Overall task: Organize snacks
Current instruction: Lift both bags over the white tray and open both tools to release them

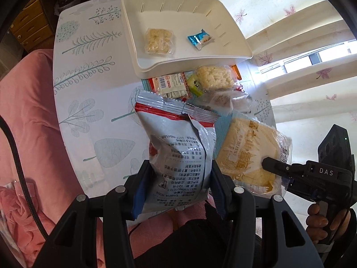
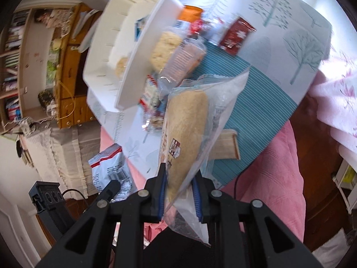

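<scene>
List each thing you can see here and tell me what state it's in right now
Left gripper: shut on the silver and red foil snack bag, held off the table.
Right gripper: shut on the clear-wrapped yellow cake package, lifted.
White plastic bin: open, holding two small packets.
Clear-wrapped pale rice cracker: lying flat in the bin.
Small blue-wrapped candy: lying in the bin.
Pile of mixed snack packets: loose on the table, beside the bin.

Worktop (image 1: pixel 89 84) w/ leaf-print cloth carries a white tray (image 1: pixel 223 17), a teal striped mat (image 2: pixel 256 93) and a snack pile (image 1: pixel 200 84) beside the tray.
</scene>
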`<action>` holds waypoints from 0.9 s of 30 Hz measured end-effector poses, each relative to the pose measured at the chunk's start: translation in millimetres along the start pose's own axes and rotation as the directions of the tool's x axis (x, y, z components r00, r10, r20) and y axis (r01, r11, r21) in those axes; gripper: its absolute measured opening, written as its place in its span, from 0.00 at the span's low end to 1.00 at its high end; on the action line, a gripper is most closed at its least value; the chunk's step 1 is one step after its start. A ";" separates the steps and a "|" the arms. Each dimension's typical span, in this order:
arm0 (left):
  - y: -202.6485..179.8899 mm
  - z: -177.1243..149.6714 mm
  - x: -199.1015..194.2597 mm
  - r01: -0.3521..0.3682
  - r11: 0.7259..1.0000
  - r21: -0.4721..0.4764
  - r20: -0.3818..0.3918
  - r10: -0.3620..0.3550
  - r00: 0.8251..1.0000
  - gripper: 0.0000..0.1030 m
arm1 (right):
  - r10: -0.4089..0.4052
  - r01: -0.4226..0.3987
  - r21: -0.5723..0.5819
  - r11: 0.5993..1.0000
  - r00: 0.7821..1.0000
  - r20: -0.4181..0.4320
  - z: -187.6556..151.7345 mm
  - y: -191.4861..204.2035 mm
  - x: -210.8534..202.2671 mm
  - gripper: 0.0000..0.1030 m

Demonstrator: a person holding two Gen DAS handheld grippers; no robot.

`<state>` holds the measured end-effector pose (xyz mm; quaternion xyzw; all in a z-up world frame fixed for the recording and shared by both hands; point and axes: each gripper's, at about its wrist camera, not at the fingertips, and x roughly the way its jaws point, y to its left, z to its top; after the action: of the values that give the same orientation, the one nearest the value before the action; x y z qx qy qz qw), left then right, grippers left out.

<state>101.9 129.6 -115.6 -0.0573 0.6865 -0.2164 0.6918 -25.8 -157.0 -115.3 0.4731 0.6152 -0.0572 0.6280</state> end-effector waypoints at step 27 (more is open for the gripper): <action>-60.1 96.7 -54.7 -0.015 0.974 -0.224 0.285 0.080 0.955 0.48 | 0.177 -0.194 -0.448 0.873 0.981 -0.078 121.2 122.1 -46.6 0.20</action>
<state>184.9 75.2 -37.5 -0.1480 0.5974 -0.1116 0.7802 130.0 -194.7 -37.6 0.3714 0.5742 0.1564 0.7127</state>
